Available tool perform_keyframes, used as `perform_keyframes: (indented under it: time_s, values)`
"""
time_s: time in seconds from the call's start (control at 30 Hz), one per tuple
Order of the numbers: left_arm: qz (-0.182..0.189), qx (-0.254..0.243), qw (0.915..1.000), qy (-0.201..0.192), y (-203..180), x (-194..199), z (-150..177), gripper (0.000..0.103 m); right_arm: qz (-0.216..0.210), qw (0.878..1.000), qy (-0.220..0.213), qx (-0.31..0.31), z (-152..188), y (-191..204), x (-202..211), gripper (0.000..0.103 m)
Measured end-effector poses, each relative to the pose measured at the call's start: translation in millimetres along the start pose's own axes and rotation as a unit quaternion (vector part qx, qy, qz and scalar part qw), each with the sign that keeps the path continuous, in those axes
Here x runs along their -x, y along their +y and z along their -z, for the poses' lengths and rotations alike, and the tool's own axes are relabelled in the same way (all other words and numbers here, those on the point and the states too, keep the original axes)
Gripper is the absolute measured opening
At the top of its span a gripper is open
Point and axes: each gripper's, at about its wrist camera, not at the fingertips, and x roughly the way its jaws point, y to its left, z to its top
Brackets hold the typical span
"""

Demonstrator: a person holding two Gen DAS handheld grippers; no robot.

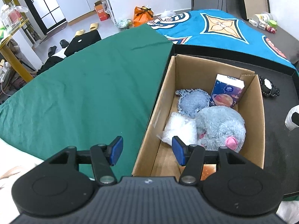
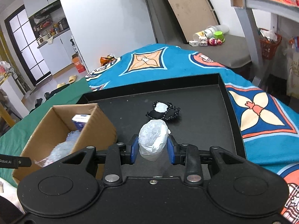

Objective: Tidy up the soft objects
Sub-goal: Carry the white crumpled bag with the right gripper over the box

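Box (image 1: pixel 258 100) near end cut off by left gripper (image 1: pixel 147 150), jaws half open, empty. Right gripper (image 2: pixel 152 146) pinching white bag (image 2: pixel 153 140) above black tray (image 2: pixel 205 104). Green sheet (image 1: pixel 84 85), blue blanket (image 2: pixel 168 63), cluttered room.

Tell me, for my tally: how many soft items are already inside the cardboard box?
4: a grey plush toy, white plastic bag, denim piece and tissue pack at the far end. More may hide underneath.
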Motion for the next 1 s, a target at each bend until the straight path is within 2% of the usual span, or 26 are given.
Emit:
perform_keyframes:
  time_s: [0.37,1.0]
  values:
    - [0.037,0.020,0.9991,-0.001,14.5,2.4,1.7,0.056,0.003,1.000,-0.012,0.020,-5.3,27.9,29.9,0.032]
    - [0.103,0.058,0.9929,0.007,39.3,-4.2,6.1,0.056,0.001,0.999,0.000,0.053,-0.6,76.2,60.6,0.032]
